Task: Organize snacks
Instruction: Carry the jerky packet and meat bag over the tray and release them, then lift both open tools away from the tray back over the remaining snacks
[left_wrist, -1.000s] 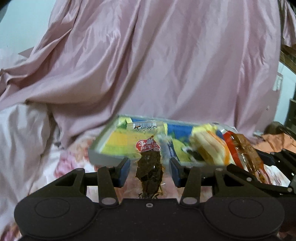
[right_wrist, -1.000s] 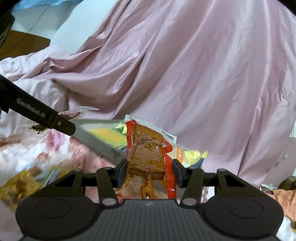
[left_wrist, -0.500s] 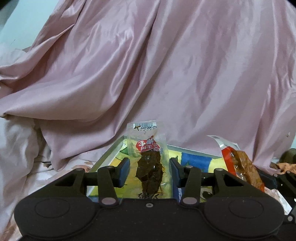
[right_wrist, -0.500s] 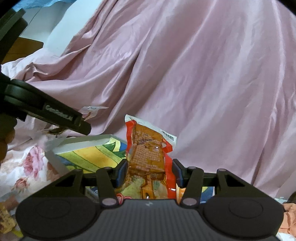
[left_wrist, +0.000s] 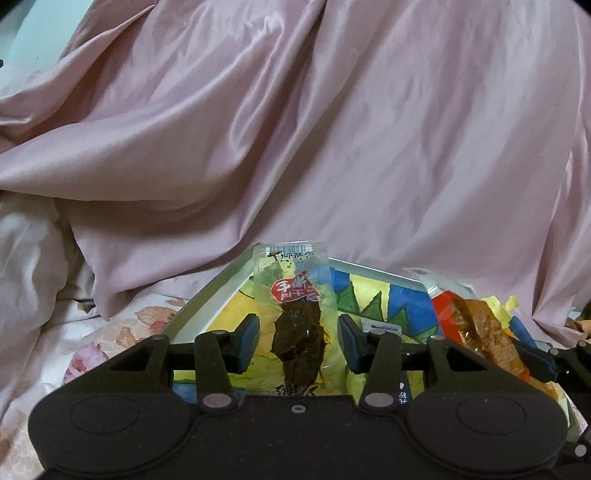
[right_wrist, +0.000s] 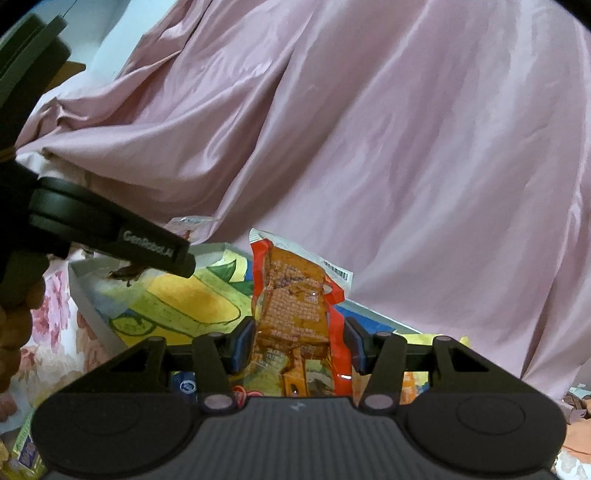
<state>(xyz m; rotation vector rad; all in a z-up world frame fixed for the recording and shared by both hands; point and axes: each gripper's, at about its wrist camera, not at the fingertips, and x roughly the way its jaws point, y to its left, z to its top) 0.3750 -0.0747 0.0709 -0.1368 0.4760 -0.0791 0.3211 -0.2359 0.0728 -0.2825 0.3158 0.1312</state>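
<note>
Snacks sit in both my grippers at once. My left gripper (left_wrist: 298, 341) is clamped on a clear packet of dark dried meat (left_wrist: 295, 317), which stands upright between the blue pads with its barcoded top edge uppermost. My right gripper (right_wrist: 299, 345) is clamped on a red-edged packet of orange-brown tofu (right_wrist: 295, 306), also upright and leaning a little to the left in the right wrist view. Both packets hang over a shallow box (left_wrist: 207, 306) with white walls and a bright yellow, green and blue printed lining; more wrappers lie in it beneath the right gripper, though I can't make out what they are from here. From the left wrist view I see the tofu packet (left_wrist: 476, 328) just to the right, above the box's far right part. From the right wrist view the left gripper's black arm (right_wrist: 110, 232) reaches in from the left, over the box's near corner. The box rests on a floral bedsheet (left_wrist: 110, 332), and a pink satin cover (left_wrist: 332, 147) is heaped up behind it.
</note>
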